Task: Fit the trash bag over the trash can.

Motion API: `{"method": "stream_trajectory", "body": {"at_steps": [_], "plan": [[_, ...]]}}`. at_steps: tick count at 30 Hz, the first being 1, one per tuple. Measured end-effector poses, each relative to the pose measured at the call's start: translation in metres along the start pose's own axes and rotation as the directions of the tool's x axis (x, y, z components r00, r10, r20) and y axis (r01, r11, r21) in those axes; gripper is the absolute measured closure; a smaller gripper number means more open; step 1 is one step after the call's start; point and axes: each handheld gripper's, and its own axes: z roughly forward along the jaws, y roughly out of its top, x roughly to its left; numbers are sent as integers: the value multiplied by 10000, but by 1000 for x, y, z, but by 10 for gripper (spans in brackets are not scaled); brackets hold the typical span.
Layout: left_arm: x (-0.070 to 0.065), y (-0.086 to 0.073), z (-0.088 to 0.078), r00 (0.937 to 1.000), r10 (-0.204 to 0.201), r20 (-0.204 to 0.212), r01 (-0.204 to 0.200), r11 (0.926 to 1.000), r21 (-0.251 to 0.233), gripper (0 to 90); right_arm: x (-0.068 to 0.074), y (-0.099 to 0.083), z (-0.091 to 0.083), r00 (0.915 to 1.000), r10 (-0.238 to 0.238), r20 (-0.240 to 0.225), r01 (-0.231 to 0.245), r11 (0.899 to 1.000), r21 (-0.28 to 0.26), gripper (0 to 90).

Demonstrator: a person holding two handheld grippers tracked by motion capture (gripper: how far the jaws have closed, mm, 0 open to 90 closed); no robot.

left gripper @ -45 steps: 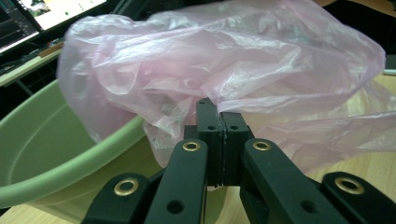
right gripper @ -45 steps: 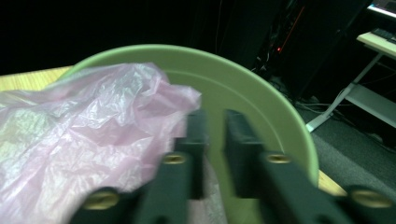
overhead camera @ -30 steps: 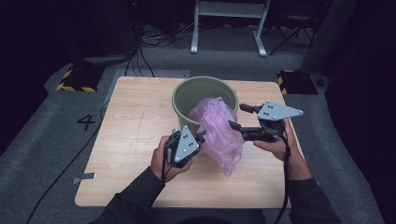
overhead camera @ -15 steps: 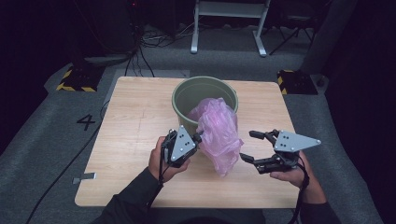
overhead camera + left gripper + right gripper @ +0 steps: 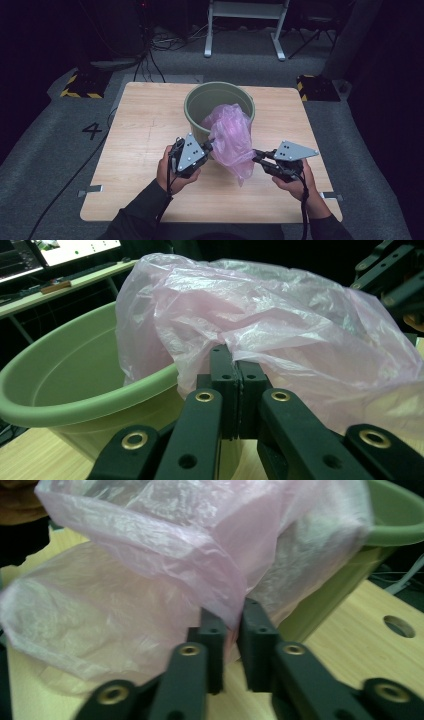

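While the left claw (image 5: 206, 146) is clamped on the pink bag (image 5: 231, 140) at the green tub's (image 5: 196, 99) near rim, the right claw (image 5: 257, 156) has just been closing on its hanging right side, so the bag stretches between them over the worktop (image 5: 140, 115).

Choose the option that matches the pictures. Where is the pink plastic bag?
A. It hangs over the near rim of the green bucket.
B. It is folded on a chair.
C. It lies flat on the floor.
A: the pink plastic bag drapes over the near rim of the green bucket toward the person.
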Motion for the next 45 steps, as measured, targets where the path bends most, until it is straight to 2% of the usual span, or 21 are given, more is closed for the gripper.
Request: {"method": "stream_trajectory", "body": {"at_steps": [3, 6, 11, 21, 23, 24, 27, 28, 30, 32, 34, 37, 39, 42, 43, 45], "plan": [[2, 0, -3, 10000, 34, -3, -34, 10000, -5, 889, -4, 0, -5, 9996, 105, 268, -95, 9992, -382, 881], [6, -1, -7, 10000, -42, 85, 42, 10000, -39, 889, -10, 1, -11, 9969, 293, 734, -237, 9969, -756, 882], [15, -6, -15, 9998, -138, 129, 136, 9997, 202, 886, -21, 1, -16, 9908, 679, 1175, -556, 9930, -1044, 885], [23, -10, -26, 9999, 102, -95, -97, 9985, 531, 849, -32, 13, -13, 9788, 593, 1962, -343, 9911, -1287, 890], [24, -10, -27, 9994, -14, -354, 34, 9984, 562, 778, -34, 16, -12, 9777, 641, 2001, -370, 9900, -1360, 893], [26, -11, -27, 9990, -154, -427, 180, 9980, 598, 683, -35, 17, -11, 9774, 627, 2017, -357, 9902, -1348, 893], [27, -13, -28, 9987, -512, -32, 513, 9972, 549, 468, -35, 20, -9, 9761, 585, 2095, -306, 9905, -1341, 895], [27, -14, -29, 9983, -573, 132, 565, 9969, 545, 366, -35, 20, -9, 9757, 606, 2106, -315, 9898, -1388, 895], [22, -15, -29, 9973, -676, 270, 656, 9955, 682, 290, -36, 21, -9, 9759, 733, 2055, -432, 9881, -1473, 895], [14, -15, -30, 9941, -727, 808, 675, 9956, 657, 240, -36, 21, -9, 9749, 814, 2072, -497, 9868, -1539, 897], [5, -17, -29, 9905, -724, 1169, 644, 9954, 705, 200, -36, 22, -10, 9756, 855, 2021, -534, 9858, -1595, 898], [-7, -20, -21, 9909, -656, 1175, 528, 9927, 1087, 188, -36, 24, -10, 9754, 860, 2031, -518, 9844, -1681, 899], [-10, -23, -9, 9935, -637, 946, 493, 9878, 1475, 193, -36, 26, -10, 9775, 925, 1894, -587, 9825, -1769, 894], [-9, -25, 3, 9941, -944, 541, 845, 9830, 1629, 264, -36, 29, -8, 9792, 944, 1795, -608, 9810, -1844, 880], [-8, -26, 8, 9951, -957, 241, 902, 9812, 1706, 293, -36, 29, -8, 9794, 931, 1791, -592, 9807, -1862, 880], [-7, -27, 12, 9963, -853, 64, 830, 9818, 1706, 395, -36, 30, -6, 9793, 896, 1817, -548, 9805, -1886, 882]]}}
